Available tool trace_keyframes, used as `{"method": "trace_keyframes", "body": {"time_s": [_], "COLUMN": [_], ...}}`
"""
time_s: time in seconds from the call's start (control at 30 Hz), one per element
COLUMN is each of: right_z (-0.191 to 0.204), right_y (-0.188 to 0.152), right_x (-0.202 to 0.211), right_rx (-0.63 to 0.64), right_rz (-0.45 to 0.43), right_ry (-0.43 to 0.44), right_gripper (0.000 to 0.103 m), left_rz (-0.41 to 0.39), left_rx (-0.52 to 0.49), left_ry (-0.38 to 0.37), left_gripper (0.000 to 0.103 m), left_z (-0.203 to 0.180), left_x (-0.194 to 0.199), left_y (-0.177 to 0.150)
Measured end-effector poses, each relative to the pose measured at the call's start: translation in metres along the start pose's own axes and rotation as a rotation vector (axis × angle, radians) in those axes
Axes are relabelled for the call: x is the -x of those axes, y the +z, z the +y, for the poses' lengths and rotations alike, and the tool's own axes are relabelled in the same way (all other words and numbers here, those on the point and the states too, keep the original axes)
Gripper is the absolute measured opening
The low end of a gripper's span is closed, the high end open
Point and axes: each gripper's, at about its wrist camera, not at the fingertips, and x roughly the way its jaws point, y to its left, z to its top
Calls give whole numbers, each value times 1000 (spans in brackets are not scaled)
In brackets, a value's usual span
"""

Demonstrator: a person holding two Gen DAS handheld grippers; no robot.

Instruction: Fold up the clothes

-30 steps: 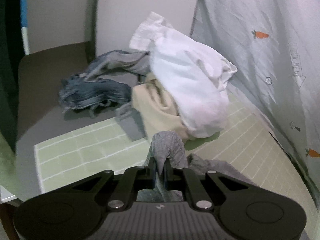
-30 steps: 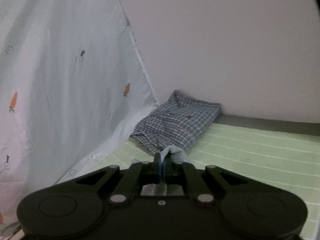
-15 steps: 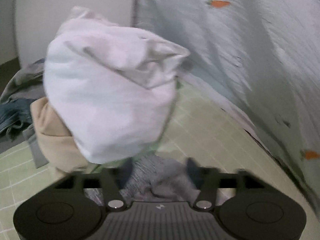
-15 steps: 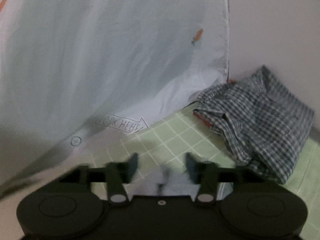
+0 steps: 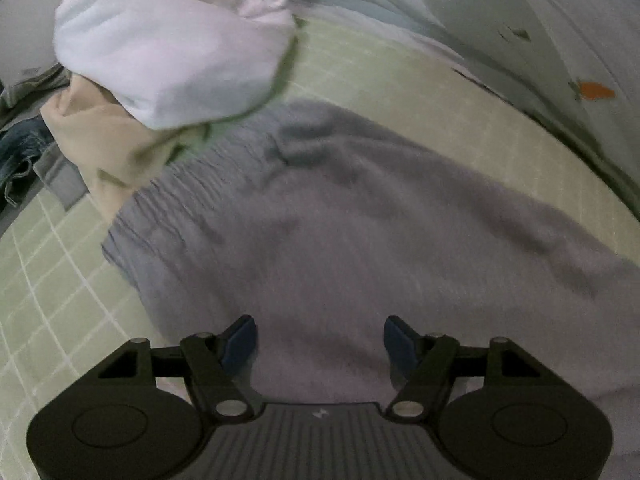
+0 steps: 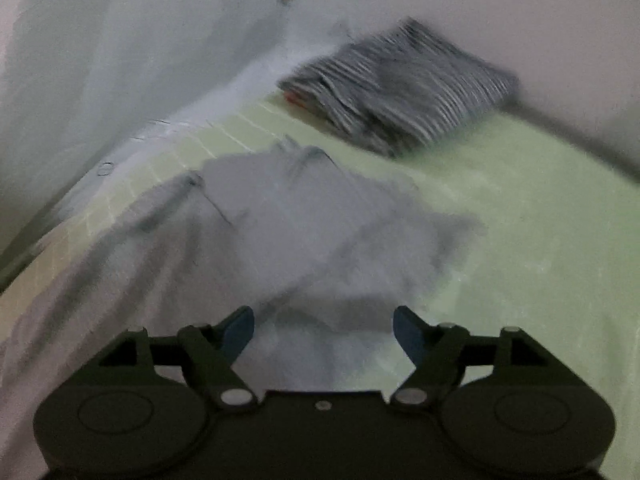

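Green checked mat (image 5: pixel 56 296) carries the grey garment (image 5: pixel 352 240) spread flat mid-mat, likely for folding, with left gripper (image 5: pixel 319 339) and right gripper (image 6: pixel 323 331) both gaping wide just above it, holding nothing, unfolded pile (image 5: pixel 168 48) at one end, folded checked shirt (image 6: pixel 400 92) opposite.

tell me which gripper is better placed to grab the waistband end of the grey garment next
Left. The left gripper is open over the grey garment, with its gathered waistband just ahead. The right gripper, also open, faces the garment's other end, nearer the folded checked shirt.
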Motion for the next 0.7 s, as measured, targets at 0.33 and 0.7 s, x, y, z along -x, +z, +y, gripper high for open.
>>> {"method": "trace_keyframes", "body": {"time_s": [0.33, 0.7], "right_z": [-5, -27], "right_y": [-12, -26], "right_x": [-7, 8], "right_rx": [64, 222], "right_rz": [-14, -58], "right_ry": [21, 98], "right_gripper": [15, 4], "left_rz": [-38, -67], "left_rx": [-136, -379], "left_ry": [-165, -228], "left_gripper": [76, 78], "left_z": [-35, -109], "left_x": [38, 28], "left_y": [-49, -104]}}
